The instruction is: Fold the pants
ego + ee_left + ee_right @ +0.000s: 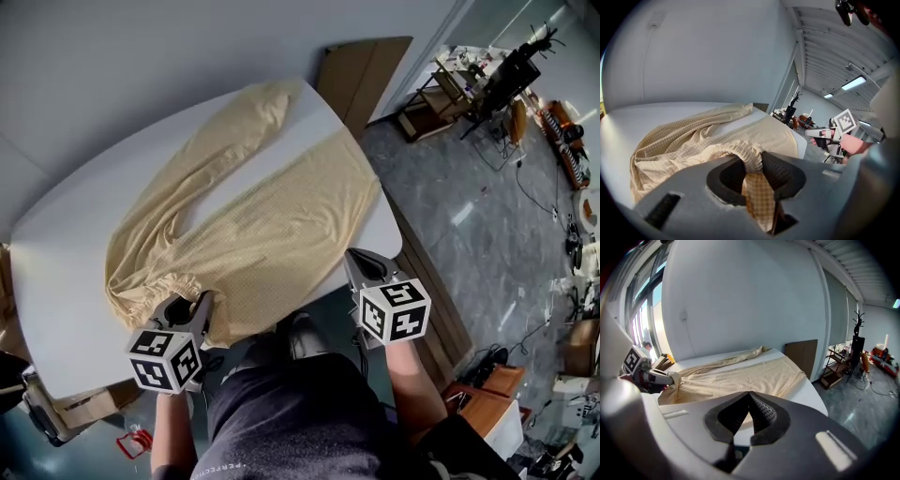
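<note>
Pale yellow checked pants [253,216] lie spread on the white table [66,272], legs reaching to the far corner. At the near edge my left gripper [202,307] is shut on the gathered elastic waistband [740,152], and cloth hangs down between its jaws [757,187]. My right gripper [359,258] hovers off the table's right near corner, just past the hem of the pants. Its jaws are shut with nothing in them [749,401]. The right gripper view shows the pants [740,373] and my left gripper [669,378] holding the bunched end.
A brown board [361,70] leans against the wall past the table's far corner. Shelves and cluttered gear [469,80] stand on the grey floor at the right. Cardboard boxes [84,408] sit by the table's near left. A coat stand [857,338] is at the far right.
</note>
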### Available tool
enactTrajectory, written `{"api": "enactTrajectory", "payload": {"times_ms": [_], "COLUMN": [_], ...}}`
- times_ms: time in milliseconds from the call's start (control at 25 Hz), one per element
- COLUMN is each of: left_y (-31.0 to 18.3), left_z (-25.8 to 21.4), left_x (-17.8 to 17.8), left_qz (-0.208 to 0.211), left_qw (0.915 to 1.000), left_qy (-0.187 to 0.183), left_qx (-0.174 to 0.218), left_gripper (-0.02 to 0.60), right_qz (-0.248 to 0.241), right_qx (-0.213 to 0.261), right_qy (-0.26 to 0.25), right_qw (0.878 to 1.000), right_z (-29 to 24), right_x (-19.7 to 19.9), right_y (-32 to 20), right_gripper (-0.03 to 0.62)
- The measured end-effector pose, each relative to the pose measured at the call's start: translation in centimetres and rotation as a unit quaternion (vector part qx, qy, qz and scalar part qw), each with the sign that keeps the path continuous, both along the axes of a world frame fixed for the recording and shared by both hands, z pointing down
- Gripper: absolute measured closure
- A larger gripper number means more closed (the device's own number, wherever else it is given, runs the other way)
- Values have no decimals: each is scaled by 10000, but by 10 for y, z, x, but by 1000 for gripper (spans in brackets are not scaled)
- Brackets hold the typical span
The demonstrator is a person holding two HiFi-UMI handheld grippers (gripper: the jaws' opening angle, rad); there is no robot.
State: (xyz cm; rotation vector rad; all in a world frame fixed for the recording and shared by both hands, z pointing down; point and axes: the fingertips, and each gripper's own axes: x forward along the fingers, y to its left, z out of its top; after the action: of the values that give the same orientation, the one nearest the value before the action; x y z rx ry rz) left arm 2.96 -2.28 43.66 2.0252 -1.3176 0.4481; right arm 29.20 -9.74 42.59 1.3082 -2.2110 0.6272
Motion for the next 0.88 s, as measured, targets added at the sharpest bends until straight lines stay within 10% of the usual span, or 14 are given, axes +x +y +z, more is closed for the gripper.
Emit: {"api": "enactTrajectory", "payload": {"times_ms": [880], "left_y": [-57], "left_z": [14], "left_x": [-2], "left_qz": [-995], "left_qw": [9926], "left_qy": [-523], "left_qx": [-456], "left_gripper": [480], "right_qz": [21], "right_qx": [-881], "right_qy": [411], "right_qw": [9953], "right_z": [56], "right_x": [68], "right_y": [-93], "right_gripper": [473]}}
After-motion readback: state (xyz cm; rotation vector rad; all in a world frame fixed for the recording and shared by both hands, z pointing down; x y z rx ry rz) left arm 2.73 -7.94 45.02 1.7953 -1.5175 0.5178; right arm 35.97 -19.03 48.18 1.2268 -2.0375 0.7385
